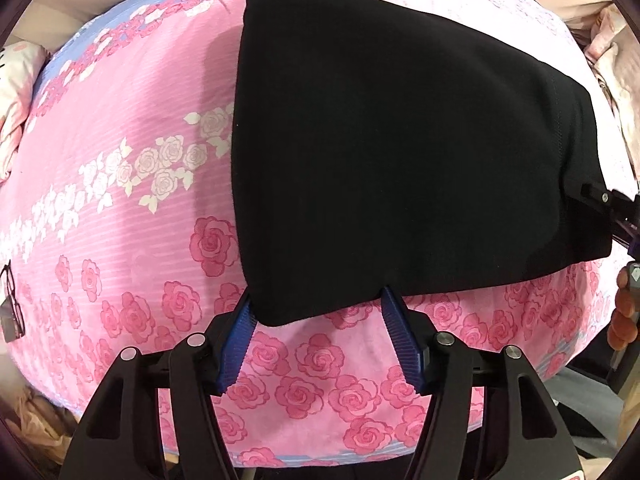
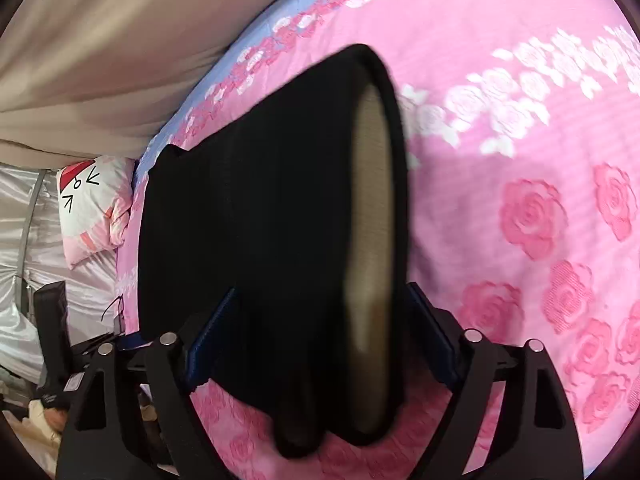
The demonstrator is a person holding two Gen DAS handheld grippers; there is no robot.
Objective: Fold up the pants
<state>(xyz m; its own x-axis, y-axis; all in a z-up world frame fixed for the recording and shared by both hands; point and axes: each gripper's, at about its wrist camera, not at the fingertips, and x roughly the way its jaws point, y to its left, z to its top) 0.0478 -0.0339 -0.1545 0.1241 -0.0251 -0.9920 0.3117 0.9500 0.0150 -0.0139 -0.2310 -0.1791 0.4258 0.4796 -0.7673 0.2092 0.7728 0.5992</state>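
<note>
Right wrist view: the near end of the black pants (image 2: 280,240), with its pale opening, is motion-blurred and hides the right gripper (image 2: 320,340) fingertips, so jaw contact is indeterminate. Left wrist view: the right gripper (image 1: 608,200) is cut off by the right edge.

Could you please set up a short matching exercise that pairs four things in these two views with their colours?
Things:
1. pants
2. finger pads of the left tool
3. bedspread
4. curtain

Colours:
A. beige
B. black
C. blue
D. pink with a rose print

Pairs: 1-B, 2-C, 3-D, 4-A
</note>
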